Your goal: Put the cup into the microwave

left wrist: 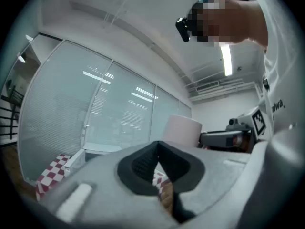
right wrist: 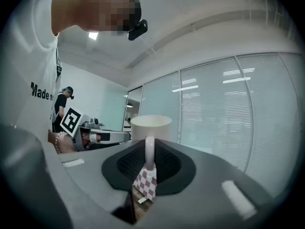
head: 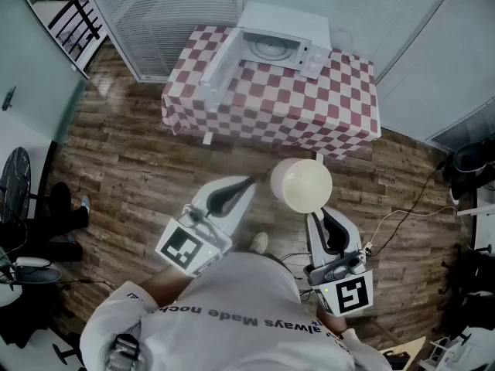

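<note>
A white cup (head: 301, 184) hangs in the air over the wooden floor, short of the table. My right gripper (head: 319, 216) is shut on its handle (right wrist: 149, 151), and the cup (right wrist: 151, 127) stands upright above the jaws. My left gripper (head: 244, 185) is beside the cup, to its left, shut with nothing in it. The white microwave (head: 277, 46) stands on the red-and-white checked table (head: 271, 110) ahead, its door (head: 220, 66) swung open to the left and the glass turntable showing inside. In the left gripper view the cup (left wrist: 182, 130) shows past the closed pads.
Glass walls with blinds stand behind the table. A black fan (head: 14, 178) is at the left and cables (head: 402, 216) lie on the floor at the right. Another person (right wrist: 62, 104) stands far off in the right gripper view.
</note>
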`<state>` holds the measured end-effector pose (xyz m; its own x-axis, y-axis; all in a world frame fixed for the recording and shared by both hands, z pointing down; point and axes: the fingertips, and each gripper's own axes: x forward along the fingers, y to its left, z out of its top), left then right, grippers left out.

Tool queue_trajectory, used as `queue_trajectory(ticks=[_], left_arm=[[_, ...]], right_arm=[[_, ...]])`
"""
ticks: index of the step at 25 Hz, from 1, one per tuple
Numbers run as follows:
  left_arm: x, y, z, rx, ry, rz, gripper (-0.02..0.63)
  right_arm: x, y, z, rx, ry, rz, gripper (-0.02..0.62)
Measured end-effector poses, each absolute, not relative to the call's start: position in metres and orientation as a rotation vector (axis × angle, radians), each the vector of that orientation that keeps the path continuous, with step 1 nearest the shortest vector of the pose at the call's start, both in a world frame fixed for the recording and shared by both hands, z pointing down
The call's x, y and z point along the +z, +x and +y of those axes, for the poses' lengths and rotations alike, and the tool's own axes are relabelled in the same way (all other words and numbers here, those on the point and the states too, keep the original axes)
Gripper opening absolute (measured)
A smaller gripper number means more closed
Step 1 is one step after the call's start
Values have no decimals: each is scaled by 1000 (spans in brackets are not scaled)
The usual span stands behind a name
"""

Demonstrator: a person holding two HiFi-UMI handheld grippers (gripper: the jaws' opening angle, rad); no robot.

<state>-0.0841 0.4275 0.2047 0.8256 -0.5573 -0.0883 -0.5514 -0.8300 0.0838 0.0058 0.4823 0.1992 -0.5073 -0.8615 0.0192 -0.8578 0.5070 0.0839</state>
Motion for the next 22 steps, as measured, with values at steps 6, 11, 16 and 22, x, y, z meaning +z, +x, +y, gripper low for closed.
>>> queue_trajectory(ticks=[6,11,16,22], left_arm=[[203,-75,430,-171,2954,-889,3],[203,-59,433,-172,2956,-880,3],[208,-38,438,-168,2946,-891,3],[218,-17,442,-170,2918,-912,3]], right_arm=[[197,13,484,-109,1529,-2687,44],[196,27,487,-110,1531,-2694,44],[199,49,492,-99,1536,-2711,44],[204,71,494,-93,1520,-2712,44]])
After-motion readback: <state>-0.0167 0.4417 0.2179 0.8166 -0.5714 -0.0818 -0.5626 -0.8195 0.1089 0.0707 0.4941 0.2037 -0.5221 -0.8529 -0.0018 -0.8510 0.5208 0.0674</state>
